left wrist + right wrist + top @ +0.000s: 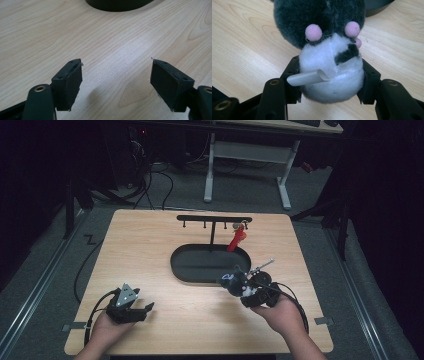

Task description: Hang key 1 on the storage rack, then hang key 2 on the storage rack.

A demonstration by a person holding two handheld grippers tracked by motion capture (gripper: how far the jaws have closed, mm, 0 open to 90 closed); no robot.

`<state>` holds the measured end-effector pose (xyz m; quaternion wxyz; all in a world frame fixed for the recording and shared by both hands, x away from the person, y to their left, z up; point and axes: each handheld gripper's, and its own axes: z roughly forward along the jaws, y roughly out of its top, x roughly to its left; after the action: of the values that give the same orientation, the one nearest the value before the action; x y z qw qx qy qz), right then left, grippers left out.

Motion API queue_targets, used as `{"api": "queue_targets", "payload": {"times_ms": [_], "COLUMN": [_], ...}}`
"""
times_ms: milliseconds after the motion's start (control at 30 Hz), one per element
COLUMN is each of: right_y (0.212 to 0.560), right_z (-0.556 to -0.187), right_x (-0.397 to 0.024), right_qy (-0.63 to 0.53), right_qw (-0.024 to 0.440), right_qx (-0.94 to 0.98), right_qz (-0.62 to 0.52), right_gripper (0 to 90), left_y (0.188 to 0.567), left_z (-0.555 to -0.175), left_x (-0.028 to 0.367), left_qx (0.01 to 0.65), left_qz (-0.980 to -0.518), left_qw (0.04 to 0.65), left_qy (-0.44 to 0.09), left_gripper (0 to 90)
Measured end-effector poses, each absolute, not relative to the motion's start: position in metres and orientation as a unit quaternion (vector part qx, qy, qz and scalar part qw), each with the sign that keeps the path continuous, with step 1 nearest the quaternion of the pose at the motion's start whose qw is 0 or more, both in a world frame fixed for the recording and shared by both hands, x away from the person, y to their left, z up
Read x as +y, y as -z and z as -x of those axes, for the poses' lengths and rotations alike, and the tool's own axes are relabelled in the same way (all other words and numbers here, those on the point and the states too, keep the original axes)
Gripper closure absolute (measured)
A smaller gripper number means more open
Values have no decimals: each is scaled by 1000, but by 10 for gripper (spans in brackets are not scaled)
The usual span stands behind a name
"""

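Right tool clamped on plush toy, left tool agape

The high view looks forward and down over the whole light wooden table. Each gripper view sits low and close, facing along its jaws — both share the black oval tray's rim.

A lab: dark curtains, floor cables, wooden table.
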<state>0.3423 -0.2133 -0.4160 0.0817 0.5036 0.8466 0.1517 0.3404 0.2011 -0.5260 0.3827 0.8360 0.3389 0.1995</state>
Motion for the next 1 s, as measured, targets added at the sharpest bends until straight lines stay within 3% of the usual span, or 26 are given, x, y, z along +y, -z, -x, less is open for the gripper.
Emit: {"api": "queue_targets", "payload": {"times_ms": [1000], "right_y": [373], "right_z": [-381], "right_x": [-210], "right_qy": [-164], "right_qw": [100], "right_qx": [837], "right_qz": [-512], "right_gripper": [475], "left_y": [523], "left_z": [-335], "left_x": [203], "left_qx": [335], "left_qz": [-837], "left_qw": [382], "left_qy": [-205], "left_gripper": [251]}}
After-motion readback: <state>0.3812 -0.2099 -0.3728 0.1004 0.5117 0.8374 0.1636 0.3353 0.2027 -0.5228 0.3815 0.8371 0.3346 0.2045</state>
